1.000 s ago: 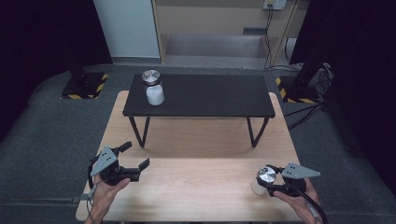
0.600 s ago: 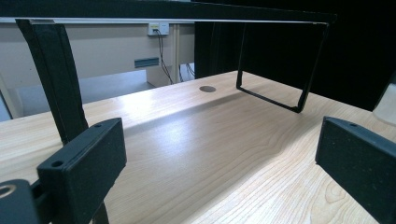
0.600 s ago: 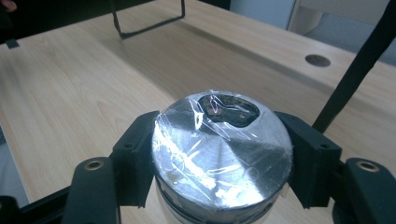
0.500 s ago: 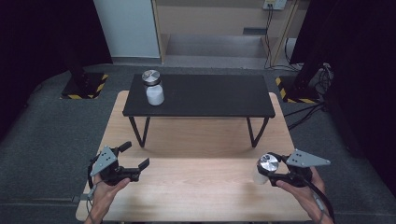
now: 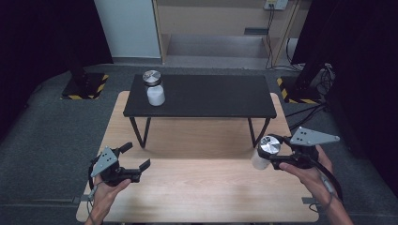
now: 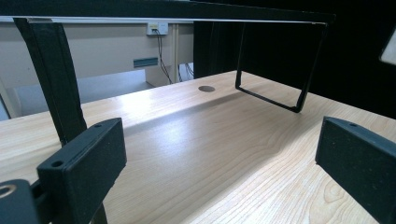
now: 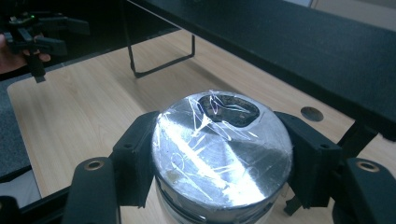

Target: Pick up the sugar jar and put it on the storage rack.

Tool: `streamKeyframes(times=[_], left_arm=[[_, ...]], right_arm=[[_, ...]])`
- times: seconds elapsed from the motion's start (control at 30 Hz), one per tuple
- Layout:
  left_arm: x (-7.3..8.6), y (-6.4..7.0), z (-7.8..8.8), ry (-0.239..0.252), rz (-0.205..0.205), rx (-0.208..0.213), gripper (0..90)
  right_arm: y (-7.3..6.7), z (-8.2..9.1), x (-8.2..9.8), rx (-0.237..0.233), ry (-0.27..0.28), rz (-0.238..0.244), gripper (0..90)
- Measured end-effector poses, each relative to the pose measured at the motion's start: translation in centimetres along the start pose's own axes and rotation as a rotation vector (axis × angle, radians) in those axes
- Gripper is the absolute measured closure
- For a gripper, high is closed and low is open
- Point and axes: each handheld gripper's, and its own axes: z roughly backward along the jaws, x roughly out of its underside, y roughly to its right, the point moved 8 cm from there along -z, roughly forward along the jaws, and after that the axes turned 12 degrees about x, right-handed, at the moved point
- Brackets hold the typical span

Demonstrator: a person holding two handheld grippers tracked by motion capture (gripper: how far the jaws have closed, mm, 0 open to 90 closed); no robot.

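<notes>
My right gripper [image 5: 272,151] is shut on a white jar with a shiny silver lid [image 5: 259,161] and holds it upright in the air above the wooden table's [image 5: 197,187] right side. In the right gripper view the black jaws clamp the jar [image 7: 219,140] from both sides just under its lid. A second, similar jar [image 5: 154,89] stands at the left end of the black shelf [image 5: 211,96]. My left gripper [image 5: 137,155] is at the near left just above the tabletop, open, with nothing between its jaws [image 6: 219,163].
The black shelf stands on thin metal legs [image 6: 280,100] across the far half of the table, with open space beneath it. A round cable hole [image 6: 206,88] is in the tabletop under the shelf. Dark floor surrounds the table.
My right gripper has lifted the jar up off the tabletop, still shut on it. The left gripper and the jar on the shelf have stayed in place.
</notes>
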Motion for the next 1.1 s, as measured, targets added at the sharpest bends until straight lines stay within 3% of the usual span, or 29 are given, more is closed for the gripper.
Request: streamKeyframes(times=[0.6,0.87,1.1], left_arm=[[0.2,0.1,0.4,-0.004,0.005,-0.012,0.7],[0.3,0.1,0.8,0.000,0.010,-0.025,0.7],[0.3,0.1,0.8,-0.003,0.011,-0.022,0.7]], right_arm=[[2.0,-1.2,-4.9,-0.073,0.014,0.059,34.7],[2.3,-2.3,-7.1,-0.078,0.011,0.076,34.7],[2.7,-3.4,-9.1,-0.051,0.018,0.050,34.7]])
